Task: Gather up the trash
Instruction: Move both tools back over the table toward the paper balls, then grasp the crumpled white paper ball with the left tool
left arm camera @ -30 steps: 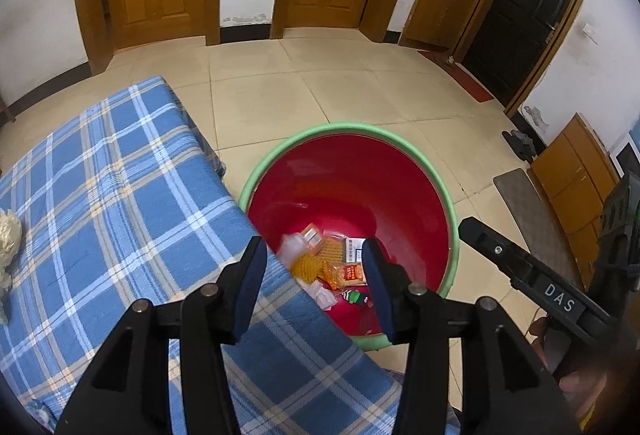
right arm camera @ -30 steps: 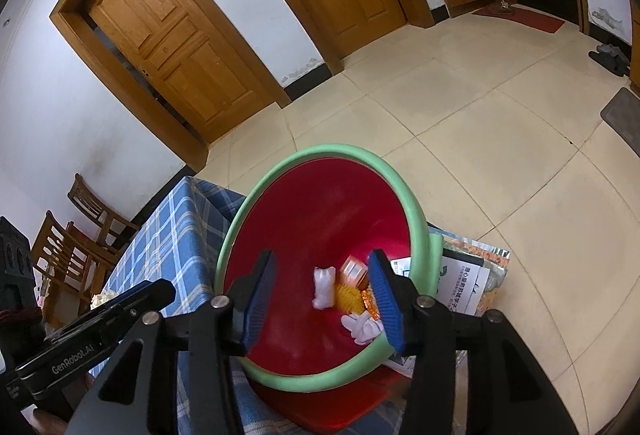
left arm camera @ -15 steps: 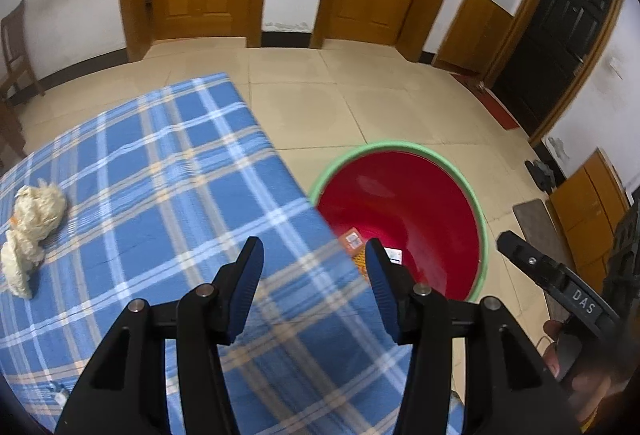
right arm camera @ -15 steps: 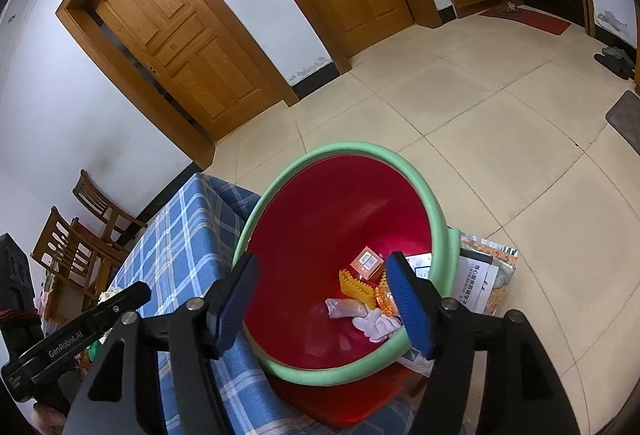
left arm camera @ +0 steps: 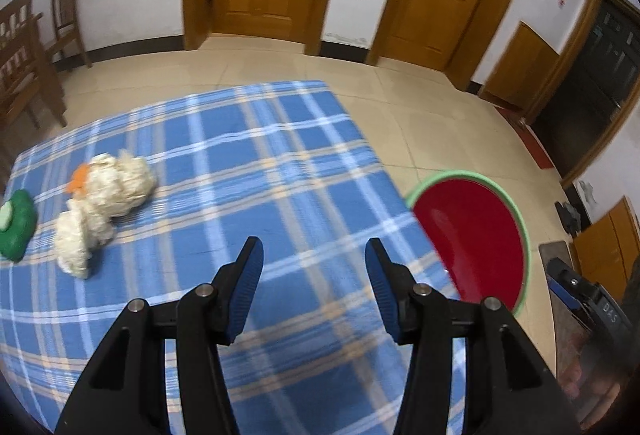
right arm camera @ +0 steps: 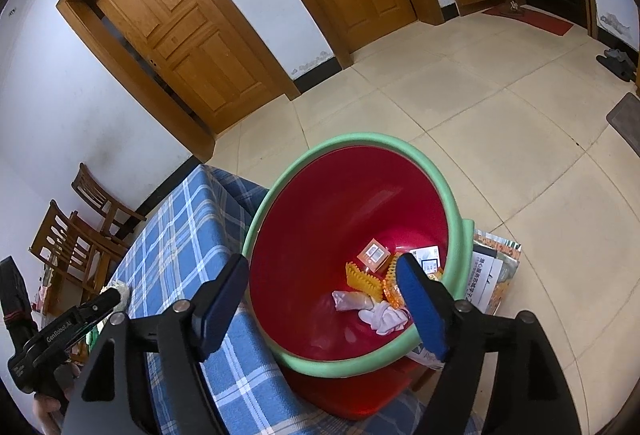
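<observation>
The left gripper (left arm camera: 314, 267) hangs over the blue checked tablecloth (left arm camera: 248, 155) with its jaws spread wide and nothing between them. The step in hand looks like a reach for the next piece of trash. Ahead of the jaws and well off to their left lies a crumpled wad of white paper (left arm camera: 104, 203) with a scrap of orange (left arm camera: 78, 177) at its far edge. Beyond it, further left, sits a green thing (left arm camera: 16, 223) with a white spot; the blur hides what it is.

The right gripper (right arm camera: 324, 287) is held above the red bin (right arm camera: 452, 203) with the green rim, jaws likewise spread and empty. Below and between them, wrappers (right arm camera: 370, 267) and a white wad (right arm camera: 384, 317) already lie in the bottom of the bin.

The next move probably calls for the left gripper to swing left and forward, come down over the paper wad and close on its bulk. The wad looks soft and loose, so a shallow pinch might drop pieces. Nothing stands between jaws and wad. Wooden chairs (left arm camera: 24, 47) stand beyond the table's left edge, well apart.
</observation>
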`<act>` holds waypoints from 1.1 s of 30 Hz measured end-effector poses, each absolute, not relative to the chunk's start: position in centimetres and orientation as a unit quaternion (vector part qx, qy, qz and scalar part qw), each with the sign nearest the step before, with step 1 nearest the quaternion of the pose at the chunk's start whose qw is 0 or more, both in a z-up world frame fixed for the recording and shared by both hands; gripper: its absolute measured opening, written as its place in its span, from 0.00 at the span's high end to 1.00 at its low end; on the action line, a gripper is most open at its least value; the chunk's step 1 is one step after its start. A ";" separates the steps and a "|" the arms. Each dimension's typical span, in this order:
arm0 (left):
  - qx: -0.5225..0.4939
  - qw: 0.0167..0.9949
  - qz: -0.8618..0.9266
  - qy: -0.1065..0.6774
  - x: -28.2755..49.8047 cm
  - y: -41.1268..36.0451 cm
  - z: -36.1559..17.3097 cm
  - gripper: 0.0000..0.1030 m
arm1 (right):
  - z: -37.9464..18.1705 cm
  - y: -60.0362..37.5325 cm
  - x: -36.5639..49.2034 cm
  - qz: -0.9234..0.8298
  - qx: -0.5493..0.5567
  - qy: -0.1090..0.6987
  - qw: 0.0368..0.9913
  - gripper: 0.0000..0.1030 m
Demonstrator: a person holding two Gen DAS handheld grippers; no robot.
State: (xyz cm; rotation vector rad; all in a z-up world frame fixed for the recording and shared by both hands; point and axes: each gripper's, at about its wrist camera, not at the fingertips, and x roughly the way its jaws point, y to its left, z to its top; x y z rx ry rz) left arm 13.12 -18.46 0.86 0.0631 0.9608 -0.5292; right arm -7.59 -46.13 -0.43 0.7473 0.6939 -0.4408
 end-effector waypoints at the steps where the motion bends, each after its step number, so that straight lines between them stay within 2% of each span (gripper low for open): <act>1: 0.028 0.854 -0.246 0.457 13.4 -17.9 0.8 0.49 | -0.5 -46.1 -7.5 -0.209 0.355 0.331 0.849 0.23; 22: -0.022 0.879 -0.137 0.457 17.9 -6.0 -0.5 0.48 | 0.2 -43.6 -5.5 -0.212 0.338 0.360 0.843 0.21; 26: -0.025 0.881 -0.120 0.456 18.7 -4.1 -1.1 0.37 | 0.4 -43.0 -5.0 -0.214 0.330 0.364 0.844 0.20; 33: -0.016 0.883 -0.102 0.458 20.2 -2.6 -2.4 0.37 | 0.7 -41.6 -3.6 -0.210 0.314 0.377 0.846 0.20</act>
